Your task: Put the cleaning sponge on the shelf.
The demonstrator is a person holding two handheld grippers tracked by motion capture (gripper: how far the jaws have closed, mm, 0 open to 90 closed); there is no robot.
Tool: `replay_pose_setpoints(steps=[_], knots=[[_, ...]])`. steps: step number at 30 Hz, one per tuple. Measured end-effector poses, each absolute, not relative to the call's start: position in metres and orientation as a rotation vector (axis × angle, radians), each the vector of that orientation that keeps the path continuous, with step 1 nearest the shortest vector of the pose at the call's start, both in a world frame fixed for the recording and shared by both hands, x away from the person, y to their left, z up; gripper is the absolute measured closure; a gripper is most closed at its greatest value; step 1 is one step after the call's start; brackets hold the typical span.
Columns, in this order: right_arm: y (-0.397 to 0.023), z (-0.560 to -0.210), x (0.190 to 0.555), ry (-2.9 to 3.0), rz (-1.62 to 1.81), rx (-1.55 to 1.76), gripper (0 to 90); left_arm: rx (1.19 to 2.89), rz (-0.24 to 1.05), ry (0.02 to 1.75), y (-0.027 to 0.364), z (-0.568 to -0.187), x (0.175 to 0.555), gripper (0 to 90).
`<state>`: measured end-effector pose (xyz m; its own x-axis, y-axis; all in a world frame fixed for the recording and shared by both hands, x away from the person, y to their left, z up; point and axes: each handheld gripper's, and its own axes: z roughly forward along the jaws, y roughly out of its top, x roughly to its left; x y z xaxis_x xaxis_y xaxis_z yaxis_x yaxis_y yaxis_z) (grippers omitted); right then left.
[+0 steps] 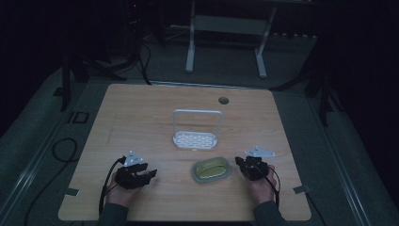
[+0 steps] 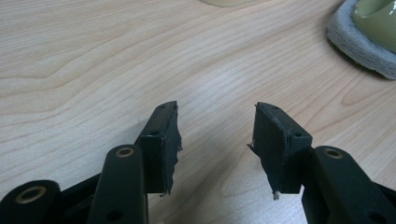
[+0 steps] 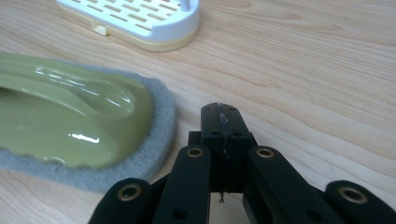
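Observation:
A green-handled scrubber with a grey pad (image 1: 211,170) lies on the wooden table (image 1: 141,108) near its front middle; it appears again as the scrubber (image 3: 79,135) close by in the right gripper view and at the corner, scrubber (image 2: 364,37), of the left gripper view. Behind it stands a white slotted rack with a tall wire loop (image 1: 196,132), its base (image 3: 140,21) seen up close. My left gripper (image 1: 149,174) rests at the front left, jaws apart over bare wood (image 2: 217,140). My right gripper (image 1: 239,162) sits just right of the scrubber, jaws pressed together with nothing between them (image 3: 220,114).
A round cable hole (image 1: 223,100) sits near the table's far edge. Beyond the table stand a white frame's legs (image 1: 226,42) on the dark floor. Black cables (image 1: 61,155) trail off the left side.

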<state>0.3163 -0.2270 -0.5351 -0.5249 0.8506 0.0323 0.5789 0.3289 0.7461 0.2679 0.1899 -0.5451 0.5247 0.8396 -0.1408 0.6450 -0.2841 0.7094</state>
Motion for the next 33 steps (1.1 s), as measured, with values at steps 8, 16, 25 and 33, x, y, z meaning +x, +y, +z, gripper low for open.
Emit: replay_pose_setpoints(steps=[8, 16, 25, 33], knots=[[-0.217, -0.539, 0.324, 2.269, 1.017, 1.257, 90.0, 2.034, 0.326, 1.19, 0.188, -0.542, 0.266, 51.3], [-0.214, -0.542, 0.325, 2.294, 1.019, 1.266, 90.0, 2.026, 0.326, 1.177, 0.186, -0.532, 0.262, 54.5], [-0.209, -0.545, 0.315, 2.318, 1.033, 1.247, 89.9, 2.065, 0.313, 1.117, 0.174, -0.518, 0.263, 60.6], [-0.208, -0.545, 0.306, 2.338, 1.038, 1.216, 89.7, 2.103, 0.294, 1.07, 0.158, -0.51, 0.266, 65.8]])
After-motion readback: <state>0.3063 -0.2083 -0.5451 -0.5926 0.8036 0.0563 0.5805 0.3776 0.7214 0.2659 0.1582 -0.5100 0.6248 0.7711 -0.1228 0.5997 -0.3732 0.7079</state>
